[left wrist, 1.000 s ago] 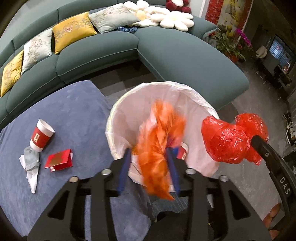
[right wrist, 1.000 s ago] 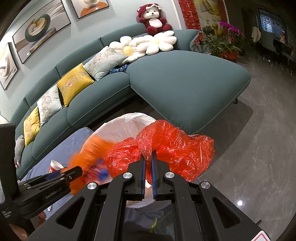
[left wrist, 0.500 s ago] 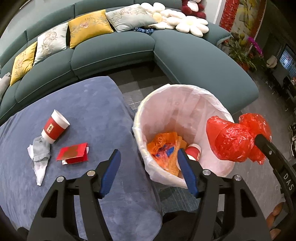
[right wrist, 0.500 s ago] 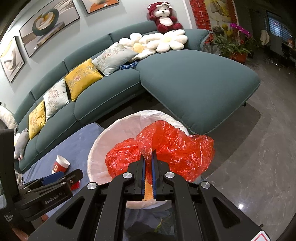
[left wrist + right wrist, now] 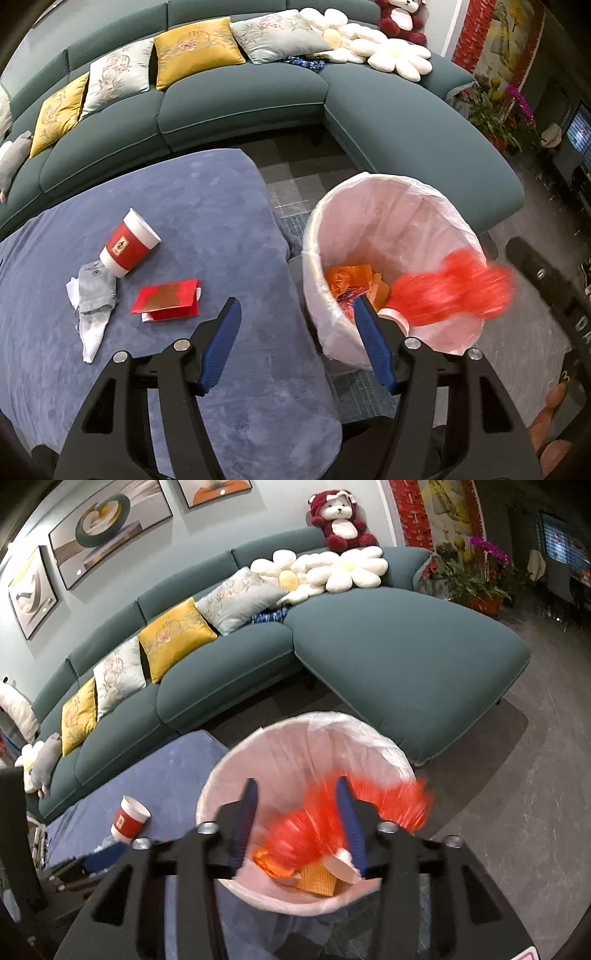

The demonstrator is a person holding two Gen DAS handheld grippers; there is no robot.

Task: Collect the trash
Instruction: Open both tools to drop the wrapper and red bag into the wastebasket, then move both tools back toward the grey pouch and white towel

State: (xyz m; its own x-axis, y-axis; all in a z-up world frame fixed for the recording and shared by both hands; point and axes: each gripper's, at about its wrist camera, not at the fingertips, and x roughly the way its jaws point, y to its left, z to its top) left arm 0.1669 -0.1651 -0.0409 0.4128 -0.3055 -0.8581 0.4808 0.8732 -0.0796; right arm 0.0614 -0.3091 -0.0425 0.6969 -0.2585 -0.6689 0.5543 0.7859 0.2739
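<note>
Over the lined white bin [image 5: 306,738], the right gripper [image 5: 295,823] has just been opening its jaws, the blurred red plastic bag [image 5: 314,830] dropping loose between them, the left gripper [image 5: 299,339] open and empty; light plastic may snag the rim and spill onto the floor.

We see the red bag [image 5: 332,823] only as a motion smear over the bin [image 5: 236,775], its outline lost; in the left view it [image 5: 450,291] is just as smeared. Inside the bin, the orange wrapper [image 5: 351,280] is partly hidden behind a blue finger [image 5: 373,343] and the bag, and a cup [image 5: 395,315] there shows only its rim. Right of the bin, the right gripper [image 5: 546,284] is cut off by the picture's edge
</note>
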